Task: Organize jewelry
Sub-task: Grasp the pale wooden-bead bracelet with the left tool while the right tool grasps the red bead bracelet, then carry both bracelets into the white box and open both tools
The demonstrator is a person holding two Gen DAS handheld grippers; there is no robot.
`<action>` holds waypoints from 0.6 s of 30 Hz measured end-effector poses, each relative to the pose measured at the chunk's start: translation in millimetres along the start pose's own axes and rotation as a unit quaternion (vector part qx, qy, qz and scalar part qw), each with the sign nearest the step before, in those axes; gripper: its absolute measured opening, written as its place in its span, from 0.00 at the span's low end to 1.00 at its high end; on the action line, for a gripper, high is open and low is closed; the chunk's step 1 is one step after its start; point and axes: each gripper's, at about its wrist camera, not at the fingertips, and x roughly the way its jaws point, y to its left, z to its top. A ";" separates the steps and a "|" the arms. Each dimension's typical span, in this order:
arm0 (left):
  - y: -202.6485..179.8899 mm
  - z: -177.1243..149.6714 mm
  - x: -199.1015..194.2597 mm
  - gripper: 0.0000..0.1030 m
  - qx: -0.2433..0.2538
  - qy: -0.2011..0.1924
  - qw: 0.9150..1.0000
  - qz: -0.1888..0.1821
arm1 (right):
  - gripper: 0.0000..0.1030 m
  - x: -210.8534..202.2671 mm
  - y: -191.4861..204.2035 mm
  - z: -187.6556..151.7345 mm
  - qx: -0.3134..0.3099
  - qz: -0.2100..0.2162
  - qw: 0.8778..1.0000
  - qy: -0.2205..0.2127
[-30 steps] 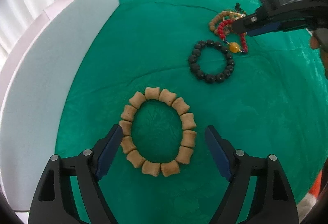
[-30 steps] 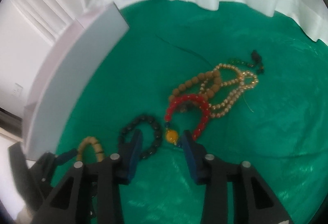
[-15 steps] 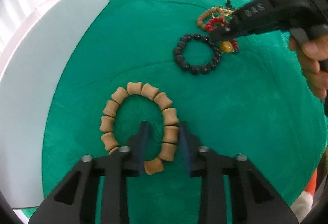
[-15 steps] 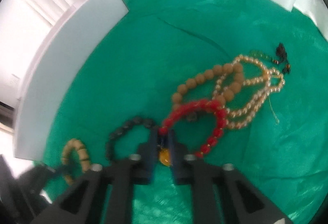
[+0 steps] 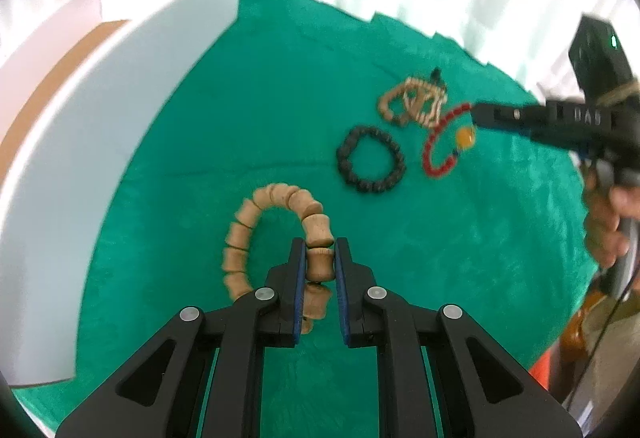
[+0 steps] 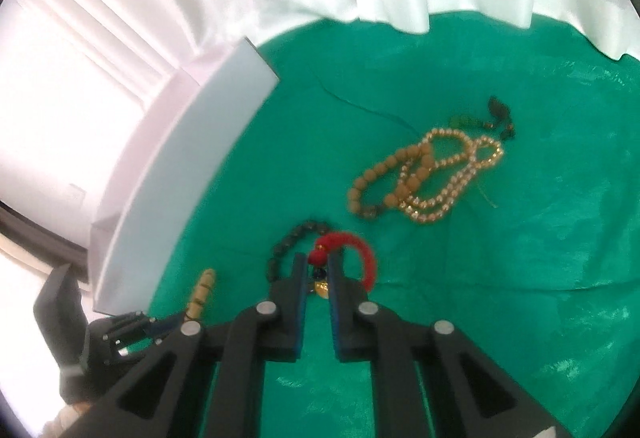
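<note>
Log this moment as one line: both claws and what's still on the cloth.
left claw: shut on wooden bracelet | right claw: shut on red bracelet | green cloth: black bracelet, tangled bead strands

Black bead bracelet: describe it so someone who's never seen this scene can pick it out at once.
On the green cloth, right of the white box, several bead strands lie together. The black bead bracelet is a closed ring lying flat between the chunky tan bracelet and the red bead bracelet. It is the only all-dark ring, and neither gripper holds it.
</note>
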 end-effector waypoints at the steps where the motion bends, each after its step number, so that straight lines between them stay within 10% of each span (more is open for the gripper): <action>1: 1.5 -3.8 -8.0 0.12 -0.001 -0.004 1.000 0.000 | 0.10 -5.2 1.1 -1.9 -0.001 0.003 1.000 -0.003; 18: 2.9 -3.1 -65.3 0.12 -0.022 -0.035 0.999 0.022 | 0.10 -40.7 45.6 -26.2 -0.044 0.027 0.998 -0.028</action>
